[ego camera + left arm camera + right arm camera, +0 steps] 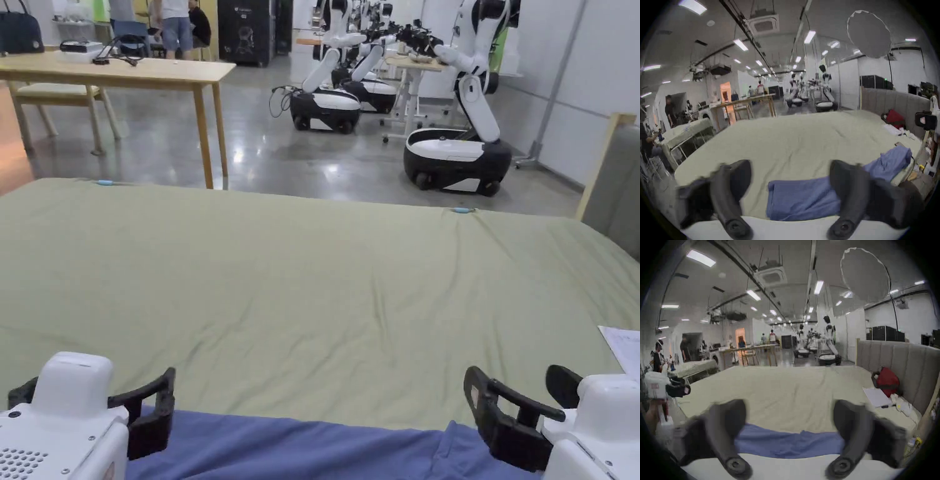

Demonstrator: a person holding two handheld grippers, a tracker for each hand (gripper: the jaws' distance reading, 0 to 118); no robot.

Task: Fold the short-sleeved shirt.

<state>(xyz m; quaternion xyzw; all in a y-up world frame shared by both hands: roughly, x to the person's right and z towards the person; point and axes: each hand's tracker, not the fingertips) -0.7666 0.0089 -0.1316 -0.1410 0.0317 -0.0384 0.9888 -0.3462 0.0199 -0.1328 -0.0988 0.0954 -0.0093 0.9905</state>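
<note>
A blue short-sleeved shirt [300, 447] lies in a flattened strip along the near edge of the green bed sheet [312, 281]. My left gripper [90, 386] hovers over the shirt's left end, open, with nothing between its jaws. Over the shirt's right end my right gripper [519, 384] is also open and holds nothing. In the left gripper view the shirt [802, 198] lies below the spread left gripper [791, 165], and its far end is bunched up near the right gripper [925, 121]. In the right gripper view the shirt [786, 443] lies under the wide right gripper [790, 405].
White paper [622, 347] lies at the right edge of the bed, beside a red bag [886, 381] and a grey padded headboard [615, 181]. Beyond the bed stand a wooden table [125, 69] and white wheeled robots [456, 150]. People stand far back.
</note>
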